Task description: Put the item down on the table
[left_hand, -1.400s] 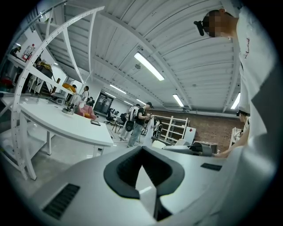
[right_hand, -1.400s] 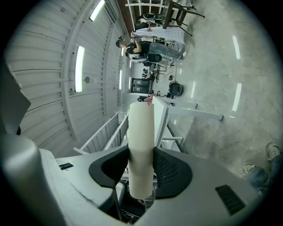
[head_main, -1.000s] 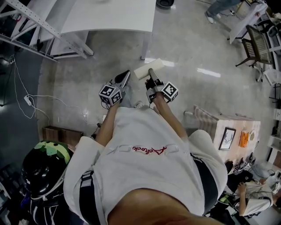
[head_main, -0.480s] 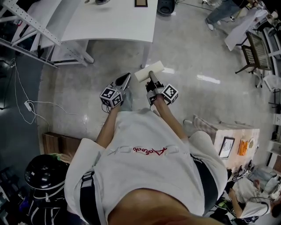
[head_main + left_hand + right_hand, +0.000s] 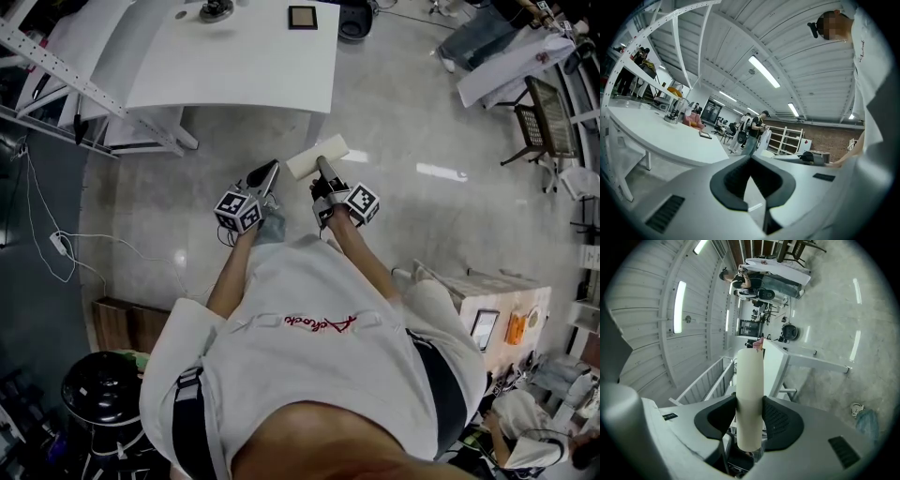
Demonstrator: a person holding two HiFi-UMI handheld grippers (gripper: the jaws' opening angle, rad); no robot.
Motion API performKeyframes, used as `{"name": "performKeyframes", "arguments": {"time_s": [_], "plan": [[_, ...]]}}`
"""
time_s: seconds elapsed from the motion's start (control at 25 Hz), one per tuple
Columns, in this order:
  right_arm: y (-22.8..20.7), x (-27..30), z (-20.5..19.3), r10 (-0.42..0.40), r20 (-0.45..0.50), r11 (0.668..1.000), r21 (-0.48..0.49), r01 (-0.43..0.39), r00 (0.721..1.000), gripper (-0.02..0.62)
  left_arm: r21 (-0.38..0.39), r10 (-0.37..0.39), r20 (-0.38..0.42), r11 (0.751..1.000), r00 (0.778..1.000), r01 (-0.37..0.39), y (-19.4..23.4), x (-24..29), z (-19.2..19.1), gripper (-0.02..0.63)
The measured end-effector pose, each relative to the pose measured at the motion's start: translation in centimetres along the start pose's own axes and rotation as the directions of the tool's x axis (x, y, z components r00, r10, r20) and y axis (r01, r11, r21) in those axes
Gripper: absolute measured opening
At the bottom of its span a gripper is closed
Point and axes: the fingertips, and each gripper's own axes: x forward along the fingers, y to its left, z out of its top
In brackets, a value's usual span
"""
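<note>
A cream-coloured roll [image 5: 317, 156] is held out in front of the person, above the floor, with my right gripper [image 5: 322, 165] shut on it. In the right gripper view the roll [image 5: 750, 390] stands lengthwise between the black pads [image 5: 780, 420], which press on both its sides. My left gripper [image 5: 266, 174] hangs beside it to the left, its jaws together at the tips with nothing in them [image 5: 750, 159]. The white table [image 5: 234, 66] lies ahead, a short way beyond both grippers, and it shows in the left gripper view [image 5: 656, 136] and the right gripper view [image 5: 776, 362].
A small framed picture [image 5: 302, 17] and a dark object [image 5: 216, 9] rest on the table's far part. A metal truss [image 5: 66, 75] runs at the left. A low cabinet [image 5: 487, 300] stands at the right, a chair [image 5: 548, 103] farther off. People [image 5: 752, 131] stand in the distance.
The table has come nearer and more of its top shows, while both grippers keep their pose and the roll stays gripped. The black helmet at the lower left has slid back.
</note>
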Motion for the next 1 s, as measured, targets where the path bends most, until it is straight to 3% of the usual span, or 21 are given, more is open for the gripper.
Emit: {"name": "performKeyframes", "arguments": {"time_s": [1.0], "plan": [[2.0, 20.6, 3.5, -0.057, 0.068, 0.998, -0.001, 0.057, 0.996, 0.178, -0.040, -0.068, -0.029, 0.997, 0.997, 0.067, 17.9, 9.1, 9.2, 0.018]]}}
